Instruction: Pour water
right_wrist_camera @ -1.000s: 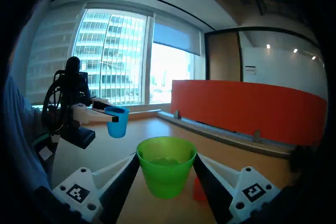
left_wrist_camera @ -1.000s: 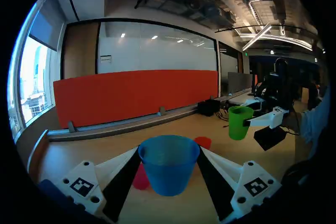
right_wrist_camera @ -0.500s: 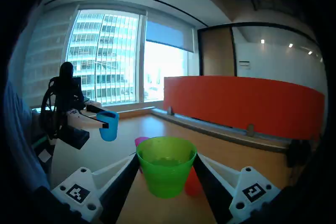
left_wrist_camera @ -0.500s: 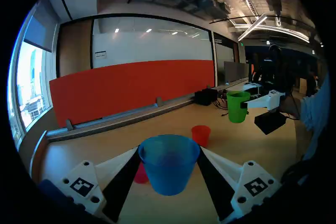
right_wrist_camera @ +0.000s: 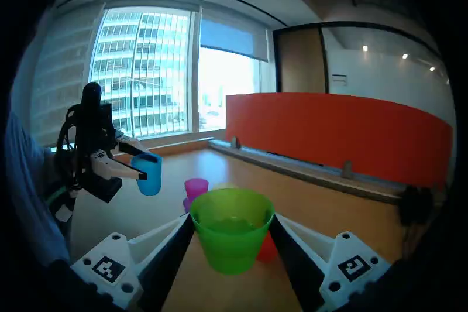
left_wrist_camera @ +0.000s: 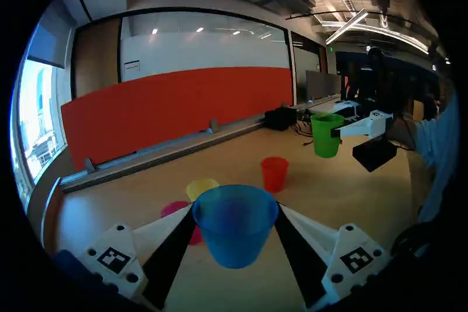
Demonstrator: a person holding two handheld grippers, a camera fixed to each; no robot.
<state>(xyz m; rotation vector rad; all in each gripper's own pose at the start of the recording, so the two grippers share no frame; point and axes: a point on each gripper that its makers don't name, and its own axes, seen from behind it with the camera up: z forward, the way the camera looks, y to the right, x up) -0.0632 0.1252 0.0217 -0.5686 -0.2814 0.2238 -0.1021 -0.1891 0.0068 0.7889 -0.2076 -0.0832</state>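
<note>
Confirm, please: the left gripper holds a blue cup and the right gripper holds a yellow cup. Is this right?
Not quite. The right gripper holds a green cup, not a yellow one; the right gripper view shows it. The left gripper does hold a blue cup.

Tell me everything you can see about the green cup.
The green cup is a tapered, handleless tumbler of translucent plastic, wider at its rim than its base. It is upright, clamped at its sides between both fingers of the right hand-held gripper, and hangs above the wooden table without touching it. Something like a little water seems to sit low inside. In the left gripper view the cup shows farther off, at the right.
</note>
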